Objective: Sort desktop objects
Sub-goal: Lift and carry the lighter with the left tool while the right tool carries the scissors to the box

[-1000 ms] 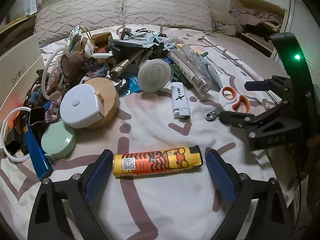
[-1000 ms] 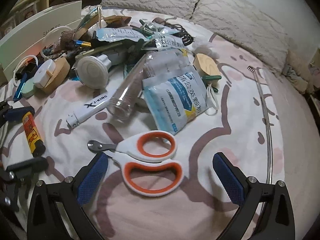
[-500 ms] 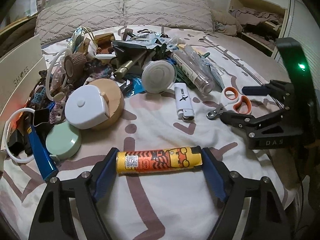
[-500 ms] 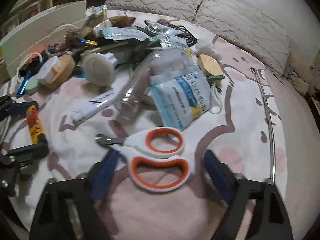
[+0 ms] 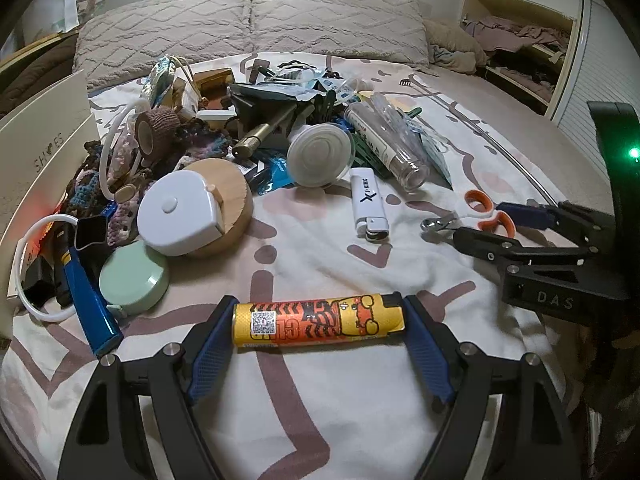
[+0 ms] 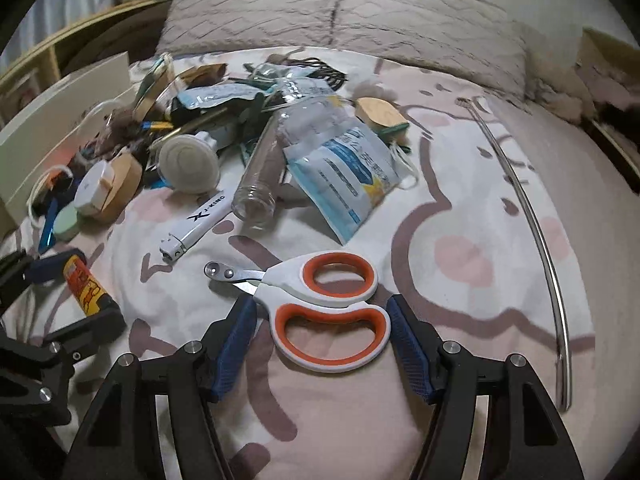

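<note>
A yellow and orange tiger-print lighter (image 5: pixel 318 321) lies crosswise on the bedspread. My left gripper (image 5: pixel 318 326) is shut on it, one blue pad at each end. White scissors with orange handles (image 6: pixel 320 304) lie in front of my right gripper (image 6: pixel 322 320). Its pads flank the handles, touching or nearly touching them. The lighter also shows in the right wrist view (image 6: pixel 86 284), and the scissors in the left wrist view (image 5: pixel 476 216).
A pile of clutter lies beyond: a white lighter (image 5: pixel 369 208), a clear tube (image 5: pixel 384 144), a white tape measure (image 5: pixel 180 212) on a wooden disc, a green round case (image 5: pixel 134 276), a blue pen (image 5: pixel 90 304), a blue-white packet (image 6: pixel 344 172). A white box (image 5: pixel 40 148) stands left. A metal rod (image 6: pixel 536 232) lies right.
My left gripper closed onto the ends of the tiger-print lighter. My right gripper moved forward and narrowed around the scissors' handles.
</note>
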`<control>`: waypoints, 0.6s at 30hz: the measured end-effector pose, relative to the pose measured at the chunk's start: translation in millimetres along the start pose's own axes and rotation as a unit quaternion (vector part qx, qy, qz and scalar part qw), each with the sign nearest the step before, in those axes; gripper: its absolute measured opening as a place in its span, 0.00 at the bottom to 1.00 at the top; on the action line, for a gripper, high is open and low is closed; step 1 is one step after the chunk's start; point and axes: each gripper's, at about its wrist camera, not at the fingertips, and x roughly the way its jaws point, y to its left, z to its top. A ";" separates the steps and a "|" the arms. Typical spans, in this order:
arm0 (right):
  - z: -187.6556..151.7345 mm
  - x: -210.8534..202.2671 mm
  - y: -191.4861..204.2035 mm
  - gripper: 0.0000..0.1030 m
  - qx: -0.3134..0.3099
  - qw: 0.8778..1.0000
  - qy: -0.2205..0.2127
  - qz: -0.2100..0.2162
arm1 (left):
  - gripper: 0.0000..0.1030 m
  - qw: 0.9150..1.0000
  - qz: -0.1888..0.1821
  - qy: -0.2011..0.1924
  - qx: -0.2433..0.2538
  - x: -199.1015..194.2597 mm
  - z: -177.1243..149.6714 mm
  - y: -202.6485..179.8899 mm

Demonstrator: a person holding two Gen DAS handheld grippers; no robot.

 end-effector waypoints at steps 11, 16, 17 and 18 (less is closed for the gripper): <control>-5.3 -16.4 -4.1 0.66 0.079 0.997 -0.001 0.015 | 0.79 1.000 -0.001 -0.012 -0.014 -10.7 8.8 14.2; 0.8 -25.0 -1.9 0.66 0.089 0.996 -0.004 0.016 | 0.79 0.999 0.001 -0.031 -0.027 -22.0 18.0 28.3; 3.3 -26.8 -0.6 0.66 0.090 0.996 -0.005 0.016 | 0.79 0.999 0.001 -0.034 -0.028 -24.0 19.3 31.1; 5.9 -28.7 0.8 0.66 0.092 0.996 -0.007 0.018 | 0.79 0.999 0.001 -0.037 -0.031 -26.4 20.7 34.3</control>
